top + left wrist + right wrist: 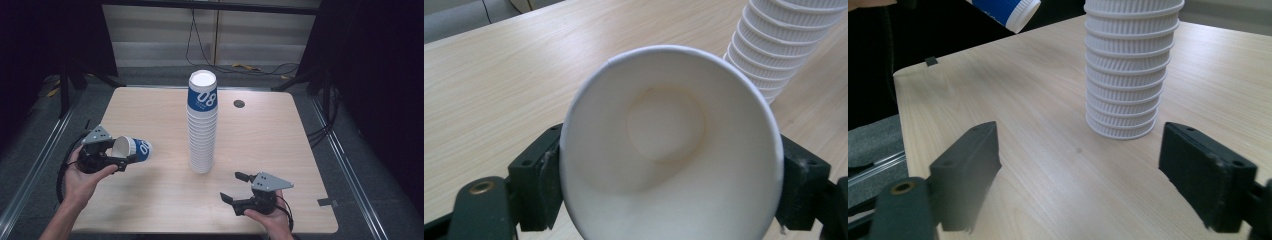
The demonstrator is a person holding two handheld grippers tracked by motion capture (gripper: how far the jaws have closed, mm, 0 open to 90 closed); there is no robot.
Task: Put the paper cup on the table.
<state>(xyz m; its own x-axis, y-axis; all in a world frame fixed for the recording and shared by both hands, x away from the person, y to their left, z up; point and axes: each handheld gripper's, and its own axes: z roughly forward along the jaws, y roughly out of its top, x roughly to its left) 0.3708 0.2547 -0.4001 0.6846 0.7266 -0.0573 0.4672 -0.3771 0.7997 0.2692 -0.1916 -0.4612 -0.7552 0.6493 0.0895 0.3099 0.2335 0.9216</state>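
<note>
Holding a cup (132, 149) on its side, the left gripper (117, 159) sits at the left edge of the table (150, 115). Its two black jaws pinch the cup near the rim, one on each side. The cup is white inside and blue outside, with white numbers on it. Its open mouth faces the gripper and its bottom points toward the middle of the table. In the left gripper view the cup (671, 145) looks like a big white bowl, and you can see the round bottom deep inside. It is lifted a little above the wood.

In the middle of the table stands a tall stack (202, 122) of cups. The stack is upright. The top cup is blue with white numbers, and the ones under it show white ridged rims. The held cup is to the left of the stack, well apart from it.

Behind the stack, to the right, there is a small dark round hole (239, 104) in the table.

The right gripper (235, 187) is near the front edge, to the right of the stack. Its jaws are spread wide and hold nothing. In the right gripper view the stack (1128, 67) stands between and beyond them.

The table is light wood with rounded corners. The floor (35, 145) around it is grey carpet. Cables (260, 67) lie on the floor behind, by a pale wall. The room is dark at both sides.
</note>
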